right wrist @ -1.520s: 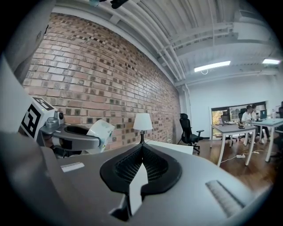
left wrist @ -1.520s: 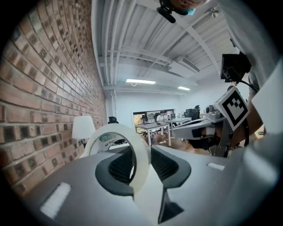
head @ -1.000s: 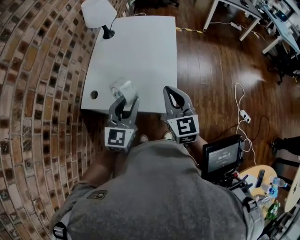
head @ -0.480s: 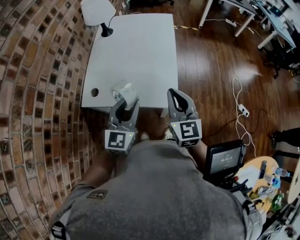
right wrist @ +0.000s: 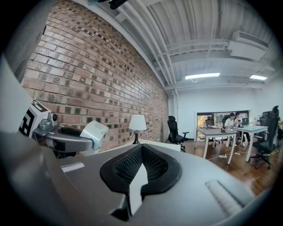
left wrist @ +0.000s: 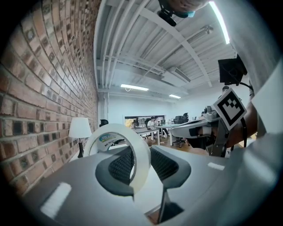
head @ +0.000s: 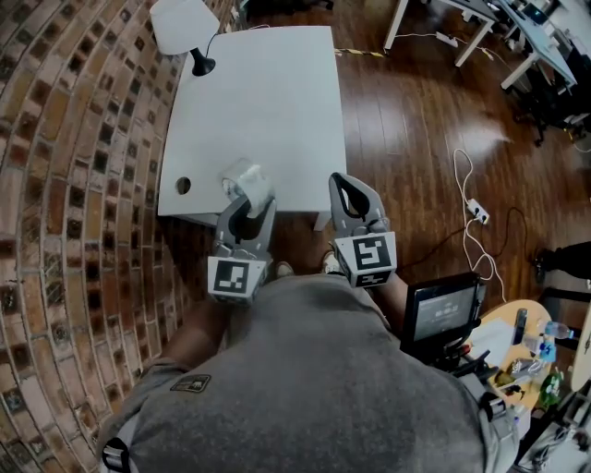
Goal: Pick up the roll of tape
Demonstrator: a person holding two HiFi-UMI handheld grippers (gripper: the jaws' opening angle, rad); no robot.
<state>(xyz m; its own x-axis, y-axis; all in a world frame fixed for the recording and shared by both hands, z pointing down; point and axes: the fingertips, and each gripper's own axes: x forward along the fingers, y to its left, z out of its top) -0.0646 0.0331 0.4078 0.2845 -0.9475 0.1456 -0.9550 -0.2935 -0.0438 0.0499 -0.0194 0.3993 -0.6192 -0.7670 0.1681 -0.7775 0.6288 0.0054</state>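
Note:
The roll of tape (head: pixel 246 178), a white ring with a printed core, is held above the near edge of the white table (head: pixel 268 102). My left gripper (head: pixel 247 196) is shut on it. In the left gripper view the ring (left wrist: pixel 116 129) stands upright, its band pinched between the two dark ribbed pads (left wrist: pixel 118 164) of the left gripper (left wrist: pixel 140 160). My right gripper (head: pixel 352 196) hangs level beside it to the right, off the table's near right corner. Its pads (right wrist: pixel 152 164) meet with nothing between them. From the right gripper view the tape (right wrist: pixel 93 133) shows at the left.
A white table lamp (head: pixel 180 23) stands at the table's far left corner, and a round cable hole (head: pixel 183 186) sits at the near left. A brick wall (head: pixel 65 185) runs along the left. Cables and a power strip (head: pixel 477 211) lie on the wood floor to the right.
The left gripper keeps its hold on the tape in about the same place. The right gripper has drifted slightly, and the head view has shifted a little.

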